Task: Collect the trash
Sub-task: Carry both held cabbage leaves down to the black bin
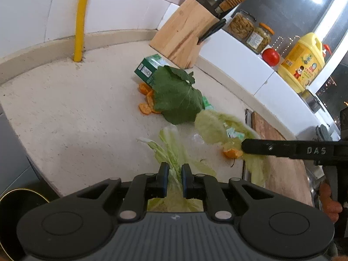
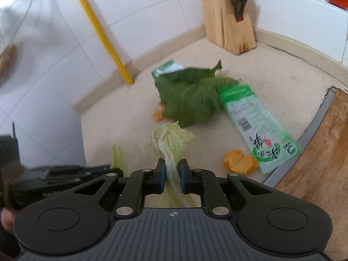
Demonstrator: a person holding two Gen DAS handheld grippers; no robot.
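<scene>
My left gripper (image 1: 174, 171) is shut on a pale green cabbage leaf (image 1: 171, 150) that trails onto the beige counter (image 1: 76, 113). My right gripper (image 2: 171, 167) is shut on the white stalk of a second cabbage leaf (image 2: 169, 139), lifted off the counter; in the left wrist view that leaf (image 1: 208, 128) hangs blurred from the right gripper's finger (image 1: 261, 146). Farther back lie a big dark green leaf (image 2: 189, 100), a green carton (image 1: 148, 68), a green snack packet (image 2: 258, 130) and orange peels (image 2: 239, 162) (image 1: 145, 106).
A wooden knife block (image 1: 184, 32) stands in the corner beside a yellow pipe (image 1: 79, 28). Jars (image 1: 241, 25), a tomato (image 1: 270, 57) and a yellow oil bottle (image 1: 302, 63) line the white ledge. A wooden cutting board (image 2: 322, 163) lies right; a black pan (image 1: 17, 204) sits lower left.
</scene>
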